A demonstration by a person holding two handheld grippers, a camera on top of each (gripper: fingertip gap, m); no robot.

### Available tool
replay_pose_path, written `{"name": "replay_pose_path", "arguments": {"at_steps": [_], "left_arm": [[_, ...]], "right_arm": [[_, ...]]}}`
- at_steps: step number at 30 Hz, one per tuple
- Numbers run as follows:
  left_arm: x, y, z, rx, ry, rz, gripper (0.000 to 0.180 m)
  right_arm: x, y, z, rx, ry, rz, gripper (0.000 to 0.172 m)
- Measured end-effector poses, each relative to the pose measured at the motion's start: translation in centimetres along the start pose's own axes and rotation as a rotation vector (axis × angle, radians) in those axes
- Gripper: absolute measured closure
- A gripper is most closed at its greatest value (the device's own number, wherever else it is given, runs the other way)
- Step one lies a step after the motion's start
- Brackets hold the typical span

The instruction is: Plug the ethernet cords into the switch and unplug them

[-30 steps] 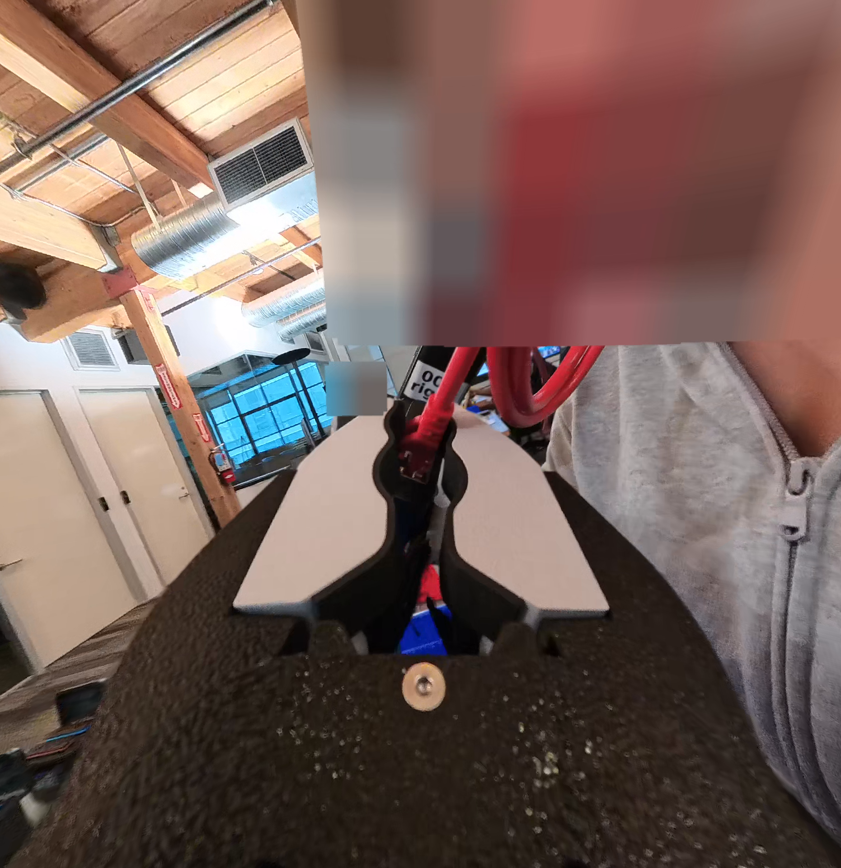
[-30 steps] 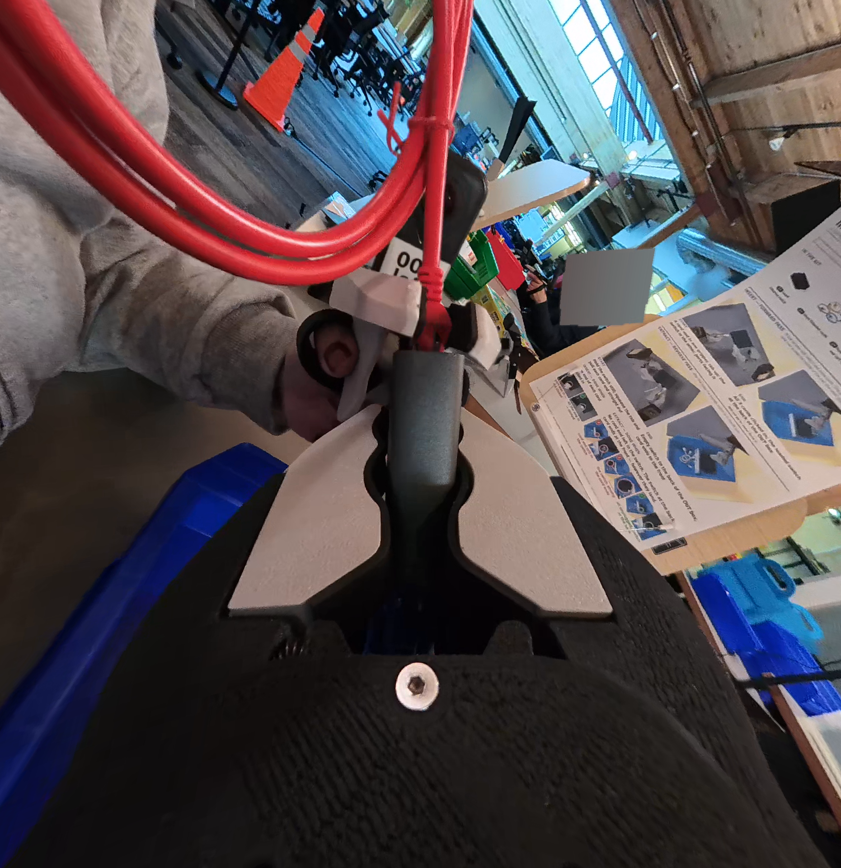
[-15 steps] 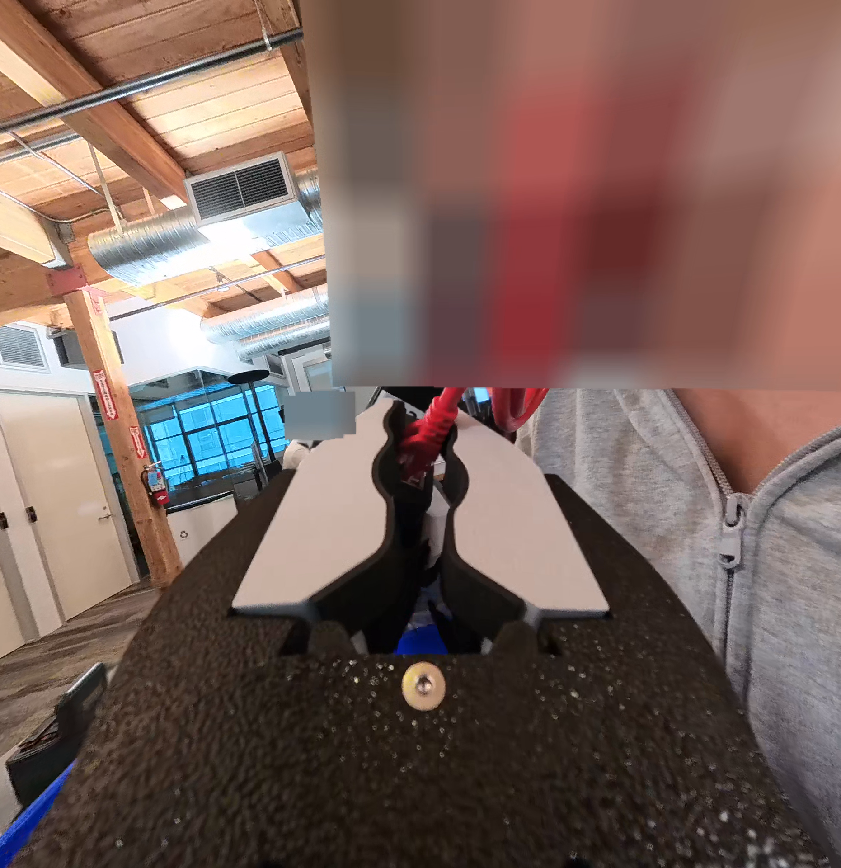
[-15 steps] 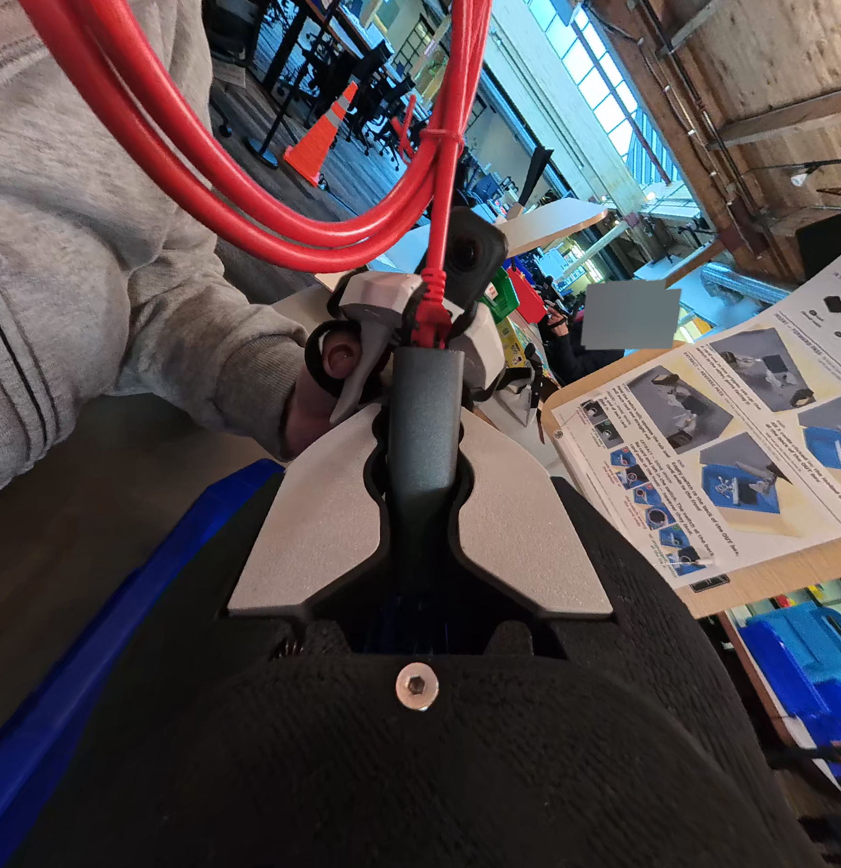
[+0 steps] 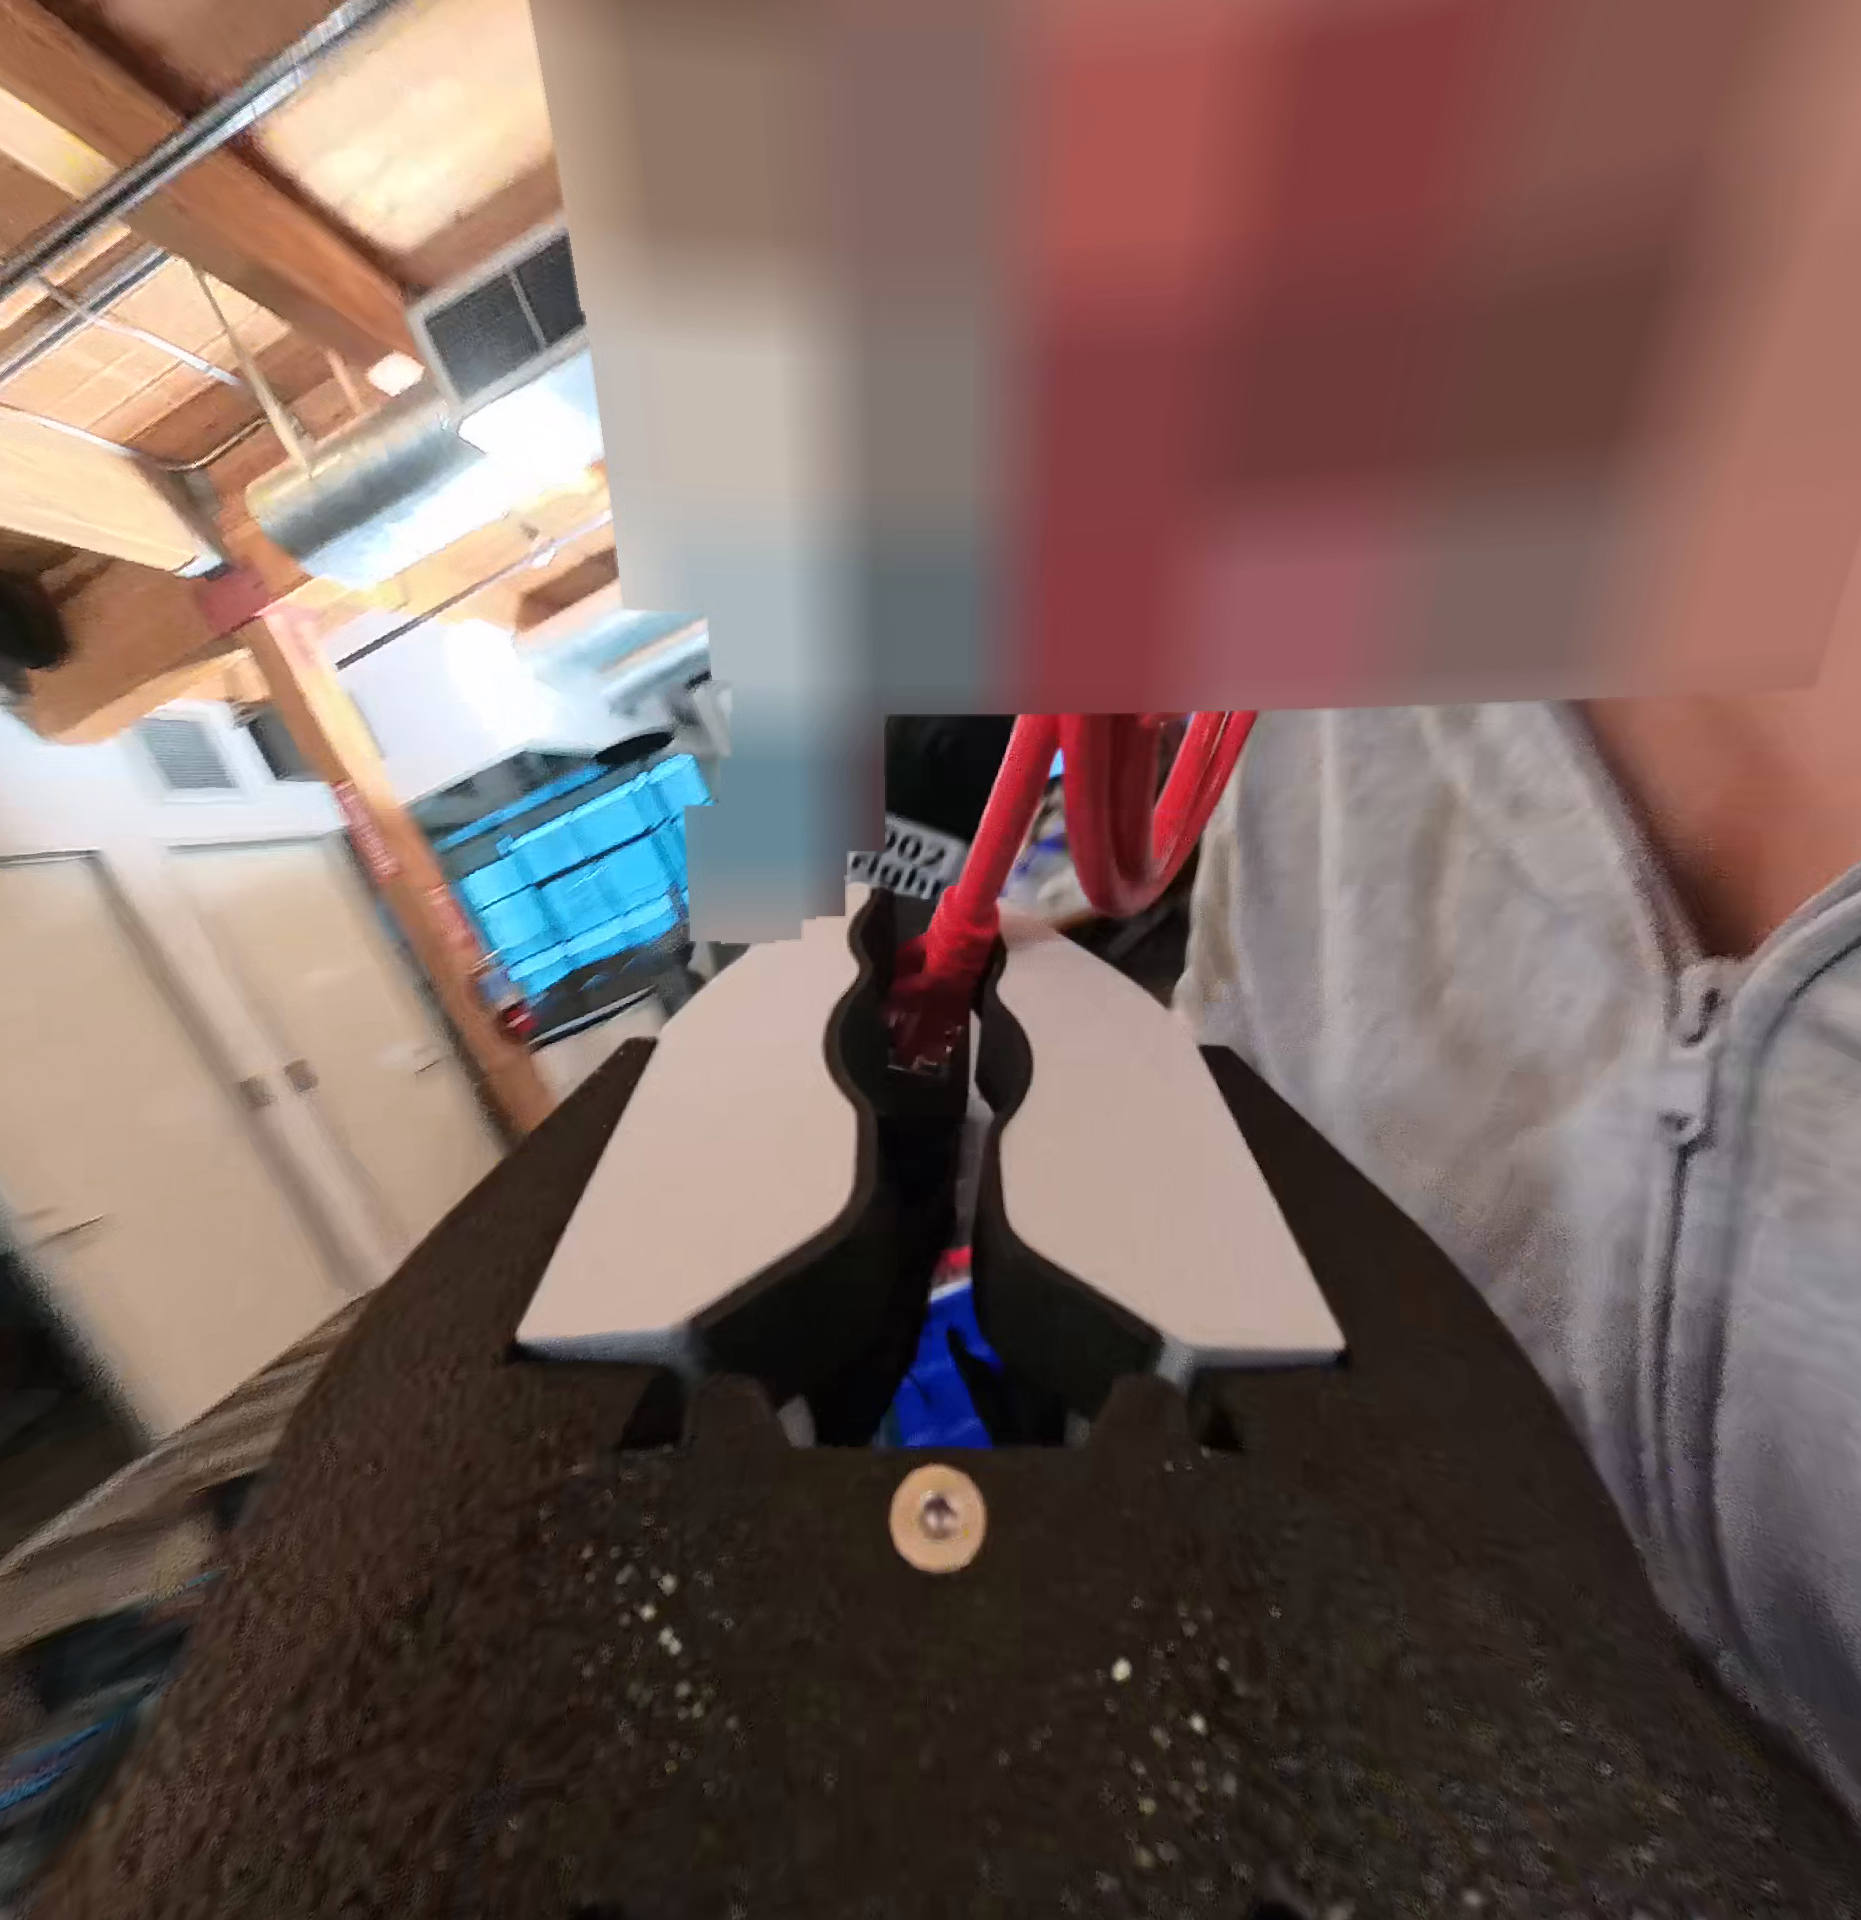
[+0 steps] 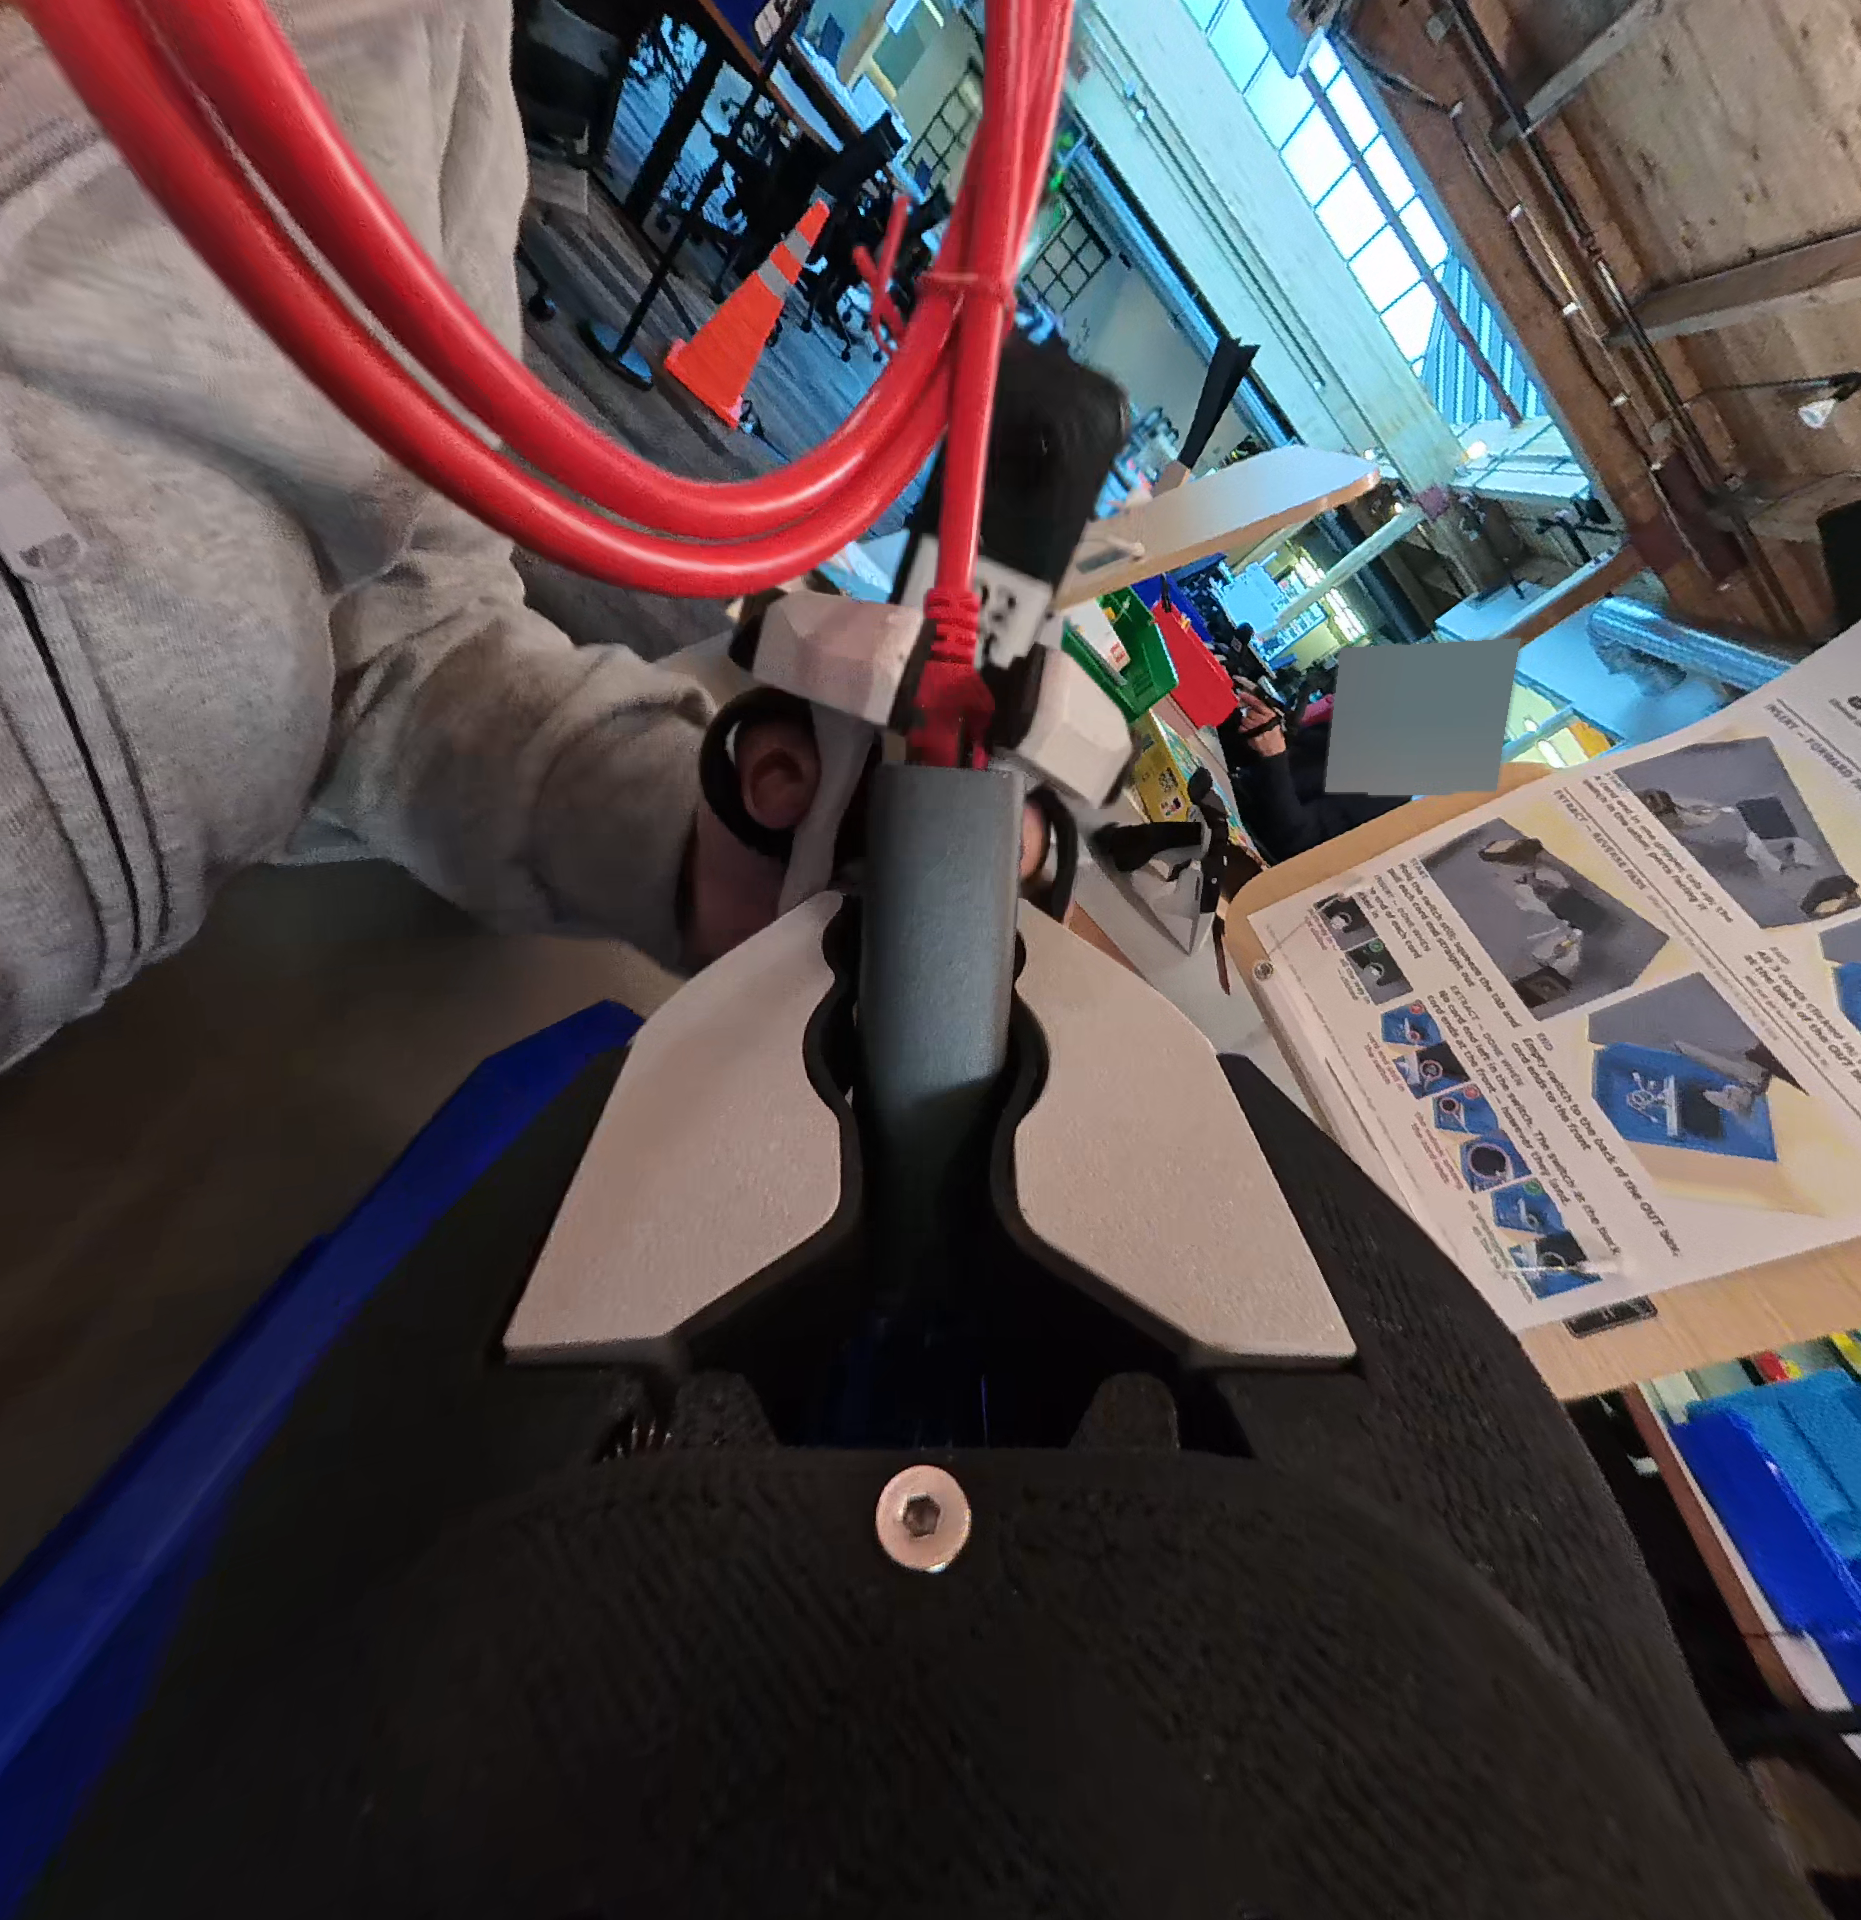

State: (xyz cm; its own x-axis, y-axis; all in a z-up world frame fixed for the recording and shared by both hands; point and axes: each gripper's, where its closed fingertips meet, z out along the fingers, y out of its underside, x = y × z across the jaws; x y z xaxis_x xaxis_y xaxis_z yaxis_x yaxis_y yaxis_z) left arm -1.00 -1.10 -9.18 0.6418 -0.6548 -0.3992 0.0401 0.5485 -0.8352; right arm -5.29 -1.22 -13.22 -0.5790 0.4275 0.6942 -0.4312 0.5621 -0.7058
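Observation:
My left gripper (image 5: 931, 1013) is shut on the plug end of a red ethernet cord (image 5: 936, 977); the cord (image 5: 999, 821) runs up and away in loops. My right gripper (image 6: 936, 997) is shut on a dark grey switch (image 6: 941, 935), held end-on. In the right wrist view the left gripper (image 6: 947, 686) holds the red plug (image 6: 947, 696) right at the far end of the switch, and the red cord loops (image 6: 552, 488) hang across the top of the frame. Whether the plug sits inside a port is hidden by the switch body.
A person in a grey zip top (image 5: 1528, 1143) stands close behind the grippers. A blue bin (image 6: 282, 1299) lies under the right gripper. A printed instruction sheet (image 6: 1591, 1039) leans at the right, with more blue bins (image 6: 1799, 1507) below it. About 5 centimeters separates my left fingertips from my right.
Both grippers keep their grasps. The two views have swung and the left view is blurred by motion; the left gripper with the red plug stays at the switch's far end.

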Motion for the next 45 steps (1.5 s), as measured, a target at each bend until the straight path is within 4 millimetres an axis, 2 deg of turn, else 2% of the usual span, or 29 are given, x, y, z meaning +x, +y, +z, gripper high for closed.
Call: {"name": "replay_pose_path", "arguments": {"at_steps": [1, 5, 11, 16, 17, 18, 21, 28, 30, 33, 36, 38, 43, 45], "left_arm": [[0.0, 0.4, 0.0, -0.070, -0.019, 0.067, 0.168], [-0.4, 1.1, -0.6, -0.202, -0.077, 0.197, 0.168], [0.3, 0.3, -0.4, -0.078, -0.026, 0.084, 0.168], [0.2, -0.2, -0.3, 0.010, -0.022, 0.014, 0.168], [0.4, -0.8, -0.4, 0.052, -0.007, -0.003, 0.176], [0.3, -0.8, -0.3, 0.062, -0.003, -0.016, 0.177], [-0.3, 0.0, -0.7, 0.013, -0.046, 0.038, 0.176], [0.2, 0.3, -0.7, -0.035, -0.049, 0.022, 0.176], [0.4, 0.1, -0.8, 0.008, -0.028, -0.020, 0.177], [0.4, -0.9, -1.7, 0.180, 0.026, -0.124, 0.176], [-0.3, -0.6, -2.1, 0.213, -0.049, -0.058, 0.175], [-0.8, -0.3, -2.1, 0.193, -0.107, -0.032, 0.173], [-3.4, 1.0, -2.3, 0.064, -0.299, -0.043, 0.128], [-4.1, 1.1, -2.5, 0.019, -0.380, -0.024, 0.129]], "right_arm": [[0.0, 0.2, -0.1, -0.015, 0.001, -0.008, 0.149], [0.4, 0.8, 0.0, -0.097, 0.038, -0.073, 0.150], [-0.2, 0.2, 0.3, -0.011, -0.009, -0.024, 0.150], [0.0, 0.2, 0.3, 0.005, -0.002, -0.019, 0.150], [0.2, 0.5, 0.3, 0.001, 0.003, -0.014, 0.150], [0.3, 0.6, 0.3, -0.006, 0.006, -0.009, 0.150], [0.4, 1.3, 0.2, -0.051, 0.025, -0.014, 0.148], [0.0, 1.3, 0.2, -0.037, 0.006, -0.035, 0.149], [-0.1, 1.2, 0.4, -0.044, 0.003, -0.040, 0.150], [0.4, 1.2, 0.9, -0.152, 0.055, -0.101, 0.150], [1.0, 1.8, 0.6, -0.248, 0.116, -0.173, 0.150], [1.4, 2.0, 0.3, -0.279, 0.150, -0.206, 0.150], [3.1, 1.6, -0.4, -0.323, 0.275, -0.331, 0.150], [3.9, 1.5, -0.7, -0.337, 0.342, -0.390, 0.150]]}}
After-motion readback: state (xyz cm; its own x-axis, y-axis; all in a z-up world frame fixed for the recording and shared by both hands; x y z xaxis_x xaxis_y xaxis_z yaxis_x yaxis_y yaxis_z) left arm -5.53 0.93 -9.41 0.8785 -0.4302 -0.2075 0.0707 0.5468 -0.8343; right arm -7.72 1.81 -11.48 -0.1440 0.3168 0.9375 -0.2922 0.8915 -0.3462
